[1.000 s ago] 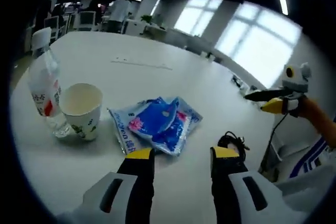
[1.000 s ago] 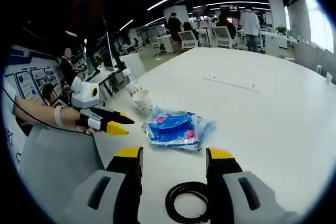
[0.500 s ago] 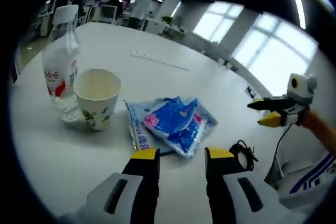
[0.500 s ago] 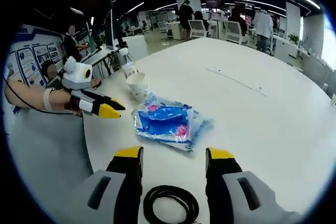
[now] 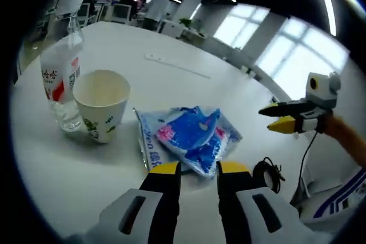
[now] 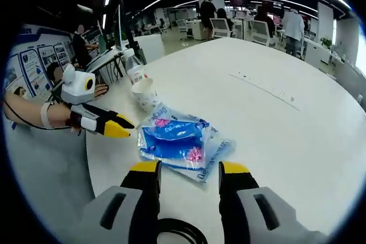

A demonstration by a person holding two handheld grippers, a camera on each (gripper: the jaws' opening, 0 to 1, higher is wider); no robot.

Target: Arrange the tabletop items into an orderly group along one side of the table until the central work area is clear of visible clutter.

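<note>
At frame centre: blue packets [image 5: 189, 138] lie flat on the white desk [image 5: 189, 90], just beyond the jaw tips in the left gripper view.
Left of frame: paper cup [image 5: 102, 104] stands upright just beside a water bottle [image 5: 60, 78].
Lower right: black cable coil [image 5: 267, 172] rests apart from the packets.
Left hand-held gripper [image 5: 197, 168]: jaws narrowly apart, holding nothing.
Right hand-held gripper [image 6: 189, 167]: jaws apart, empty, packets just ahead.
Change: over the last second both grippers have closed in on the packets, and the left jaws have narrowed.
Meaning: a pick-up of the packets looks imminent; nothing seems grouped at one side yet.
</note>
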